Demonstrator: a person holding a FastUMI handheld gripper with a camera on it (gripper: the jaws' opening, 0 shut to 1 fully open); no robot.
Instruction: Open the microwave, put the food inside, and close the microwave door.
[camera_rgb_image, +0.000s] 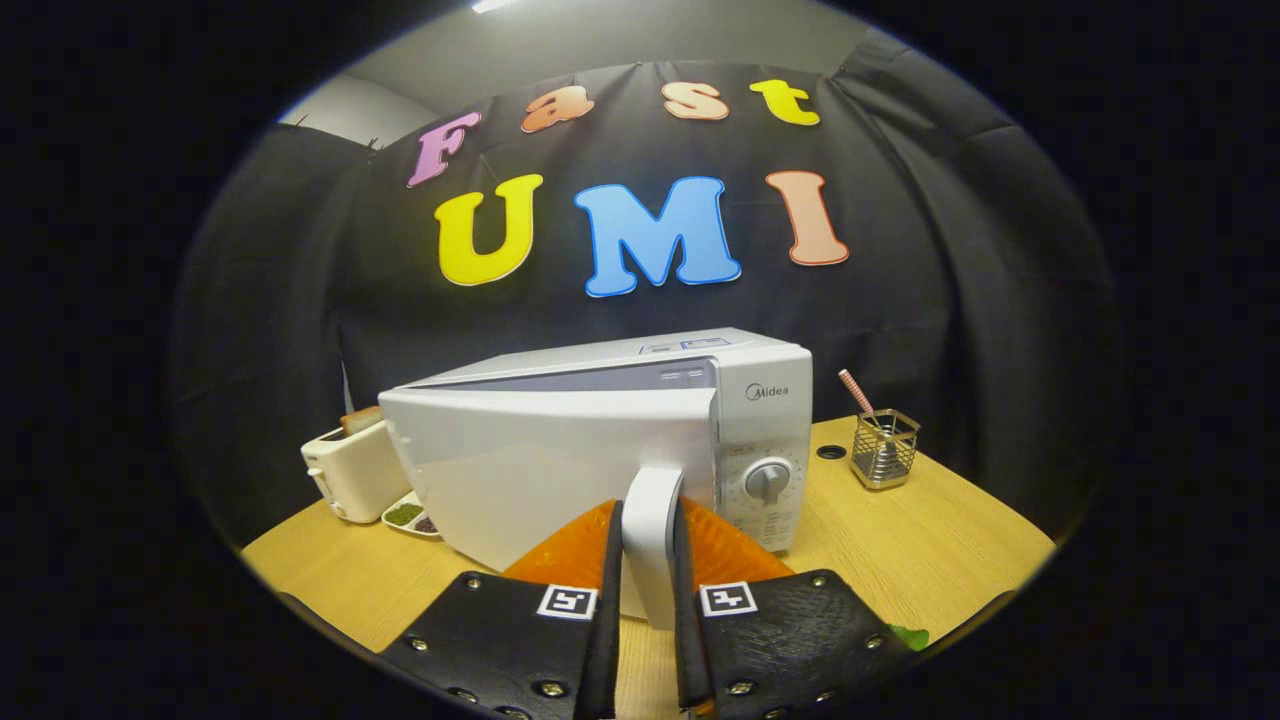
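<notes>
A white microwave (770, 400) stands on the wooden table (960, 540), its dial panel to the right of the door. Its door (520, 470) is swung partly outward, with a gap along the top. My gripper (648, 512) is shut on the door's upright white handle (650, 570), one finger pressing on each side. Under the fingers and just before the microwave lies an orange flat thing (570, 550), perhaps a plate. What is on it is hidden by the fingers.
Left of the microwave stands a white toaster (350, 465) with bread in it, and a small dish (408, 516) of green and dark bits. A wire holder (885, 447) with a striped straw stands to the right. Something green (908, 636) lies at the table's near edge.
</notes>
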